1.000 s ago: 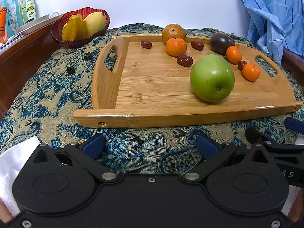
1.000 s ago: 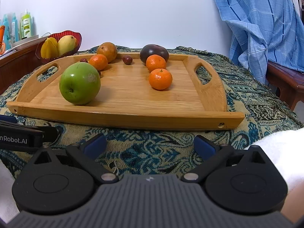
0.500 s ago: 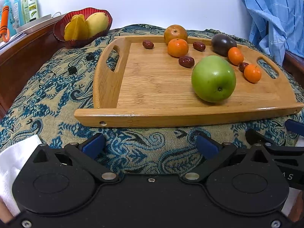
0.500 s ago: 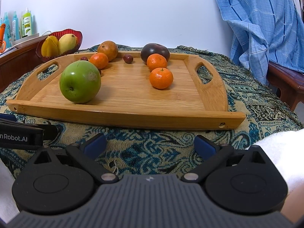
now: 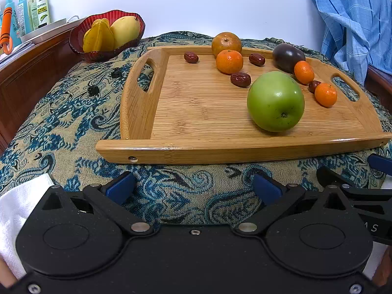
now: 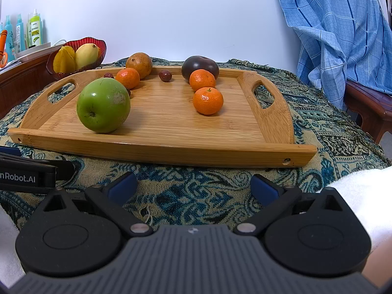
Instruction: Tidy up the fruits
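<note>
We are holding both tools low over the patterned cloth (image 5: 73,112), short of the bamboo tray (image 5: 196,112). The left gripper (image 5: 193,188) is standing spread with nothing between its blue pads, and the right gripper (image 6: 193,187) is spread and empty too. On the tray the fruit is lying mixed: a green apple (image 5: 275,101) near the front, three mandarins (image 5: 229,61), a brownish orange (image 5: 226,42) and a dark plum (image 5: 286,56) along the back, and small red dates (image 5: 240,79) scattered among them. A red bowl (image 5: 80,49) beyond the tray is holding a starfruit (image 5: 98,38) and a mango (image 5: 125,30). We are judging the sorting unfinished, since kinds are sitting jumbled; whether bowl fruit came from the tray, we cannot tell
</note>
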